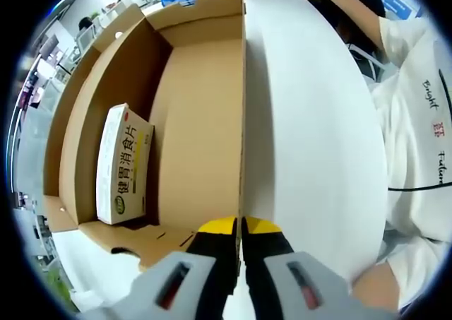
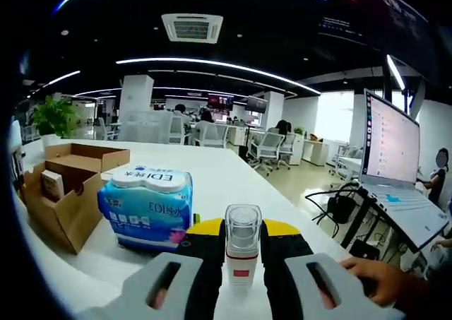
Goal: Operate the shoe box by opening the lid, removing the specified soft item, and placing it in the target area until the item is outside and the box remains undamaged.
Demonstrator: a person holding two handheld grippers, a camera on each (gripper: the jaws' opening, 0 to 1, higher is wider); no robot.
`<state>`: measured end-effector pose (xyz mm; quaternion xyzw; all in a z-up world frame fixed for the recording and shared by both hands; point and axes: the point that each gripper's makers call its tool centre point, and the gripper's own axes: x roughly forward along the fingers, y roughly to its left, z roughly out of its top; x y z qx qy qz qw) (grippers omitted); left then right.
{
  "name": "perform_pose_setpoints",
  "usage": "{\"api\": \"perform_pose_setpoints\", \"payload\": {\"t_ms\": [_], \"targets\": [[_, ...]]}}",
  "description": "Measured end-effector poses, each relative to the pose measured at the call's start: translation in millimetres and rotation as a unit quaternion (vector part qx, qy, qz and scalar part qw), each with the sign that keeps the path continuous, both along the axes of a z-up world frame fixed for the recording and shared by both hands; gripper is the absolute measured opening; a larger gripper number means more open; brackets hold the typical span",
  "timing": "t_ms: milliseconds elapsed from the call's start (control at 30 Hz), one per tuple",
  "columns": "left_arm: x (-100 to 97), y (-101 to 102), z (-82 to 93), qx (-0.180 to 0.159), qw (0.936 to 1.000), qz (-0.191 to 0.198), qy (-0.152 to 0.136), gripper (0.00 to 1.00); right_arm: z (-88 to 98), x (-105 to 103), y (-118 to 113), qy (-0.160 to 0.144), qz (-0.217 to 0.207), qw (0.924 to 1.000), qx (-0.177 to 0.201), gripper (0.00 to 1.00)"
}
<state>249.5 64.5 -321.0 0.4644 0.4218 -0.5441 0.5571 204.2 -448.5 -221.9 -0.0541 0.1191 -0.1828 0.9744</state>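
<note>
On the white counter (image 2: 233, 172), a blue tissue pack (image 2: 147, 207) flanks the open cardboard box (image 2: 67, 193); right claw (image 2: 242, 239) clenches a small bottle (image 2: 242, 253), left claw (image 1: 239, 228) pinched closed.

We see a plain brown shoe box (image 1: 191, 122), a white-and-yellow carton (image 1: 123, 166) inside, a blue-and-white tissue pack (image 2: 147, 205), and a white desk (image 1: 311, 136).

The small white carton (image 1: 123, 166) lying inside the open cardboard box (image 1: 198, 115) carries large Chinese characters along its face, 健胃消食片, in green on white with a yellow band beside them. A person's white shirt (image 1: 424, 122) shows dark script lettering, "Bright" and below it "Futur" (cut off at the edge), with a small red mark between. The blue tissue pack (image 2: 147, 207) on the tabletop reads "EDI", followed by Chinese characters too small to make out.
</note>
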Motion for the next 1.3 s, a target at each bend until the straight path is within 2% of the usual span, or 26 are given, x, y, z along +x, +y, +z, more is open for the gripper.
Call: {"api": "perform_pose_setpoints", "payload": {"t_ms": [267,400,467,567,600,667,900,1067,1100,1133,1233,1300], "targets": [[-0.2,0.0,0.1,0.0,1.0,-0.001,0.0,0.02,-9.6,4.1,-0.7,0.007,0.005,0.9999,0.011,0.19],[-0.3,-0.1,0.1,-0.001,1.0,-0.001,0.0,0.02,-11.4,3.7,-2.7,0.017,0.014,0.9997,-0.007,0.19],[-0.4,0.0,0.1,0.0,1.0,-0.001,0.0,0.02,-13.7,4.1,-0.3,0.019,0.025,0.9995,0.001,0.19],[-0.4,0.1,0.1,0.0,1.0,-0.001,0.0,0.02,-14.0,4.1,0.0,0.018,0.026,0.9995,0.003,0.19],[-0.4,0.1,0.1,0.0,1.0,-0.001,0.0,0.02,-13.1,7.1,0.8,0.007,0.033,0.9993,0.018,0.19],[-0.2,0.2,0.3,0.0,1.0,-0.001,0.0,0.02,-12.0,8.5,0.9,0.001,0.031,0.9993,0.022,0.19],[0.4,0.5,0.8,0.0,1.0,-0.001,0.001,0.02,-2.7,23.7,-1.4,-0.001,0.035,0.9993,0.016,0.19],[0.1,0.8,0.9,0.0,1.0,-0.002,0.002,0.02,-18.5,31.6,-1.0,0.022,0.043,0.9987,0.017,0.19],[0.2,0.8,0.8,0.0,1.0,-0.002,0.002,0.02,-14.2,34.4,0.4,0.009,0.051,0.9986,0.005,0.19],[0.2,0.9,0.8,0.0,1.0,-0.002,0.002,0.02,-13.3,31.6,1.5,0.01,0.052,0.9986,-0.003,0.19],[-0.1,1.0,0.6,0.0,1.0,-0.002,0.002,0.02,-13.5,33.6,3.8,0.032,0.057,0.9979,-0.001,0.19],[0.0,1.1,0.6,0.001,1.0,-0.002,0.001,0.02,-13.6,33.8,4.2,0.036,0.058,0.9977,0.003,0.19]]}}
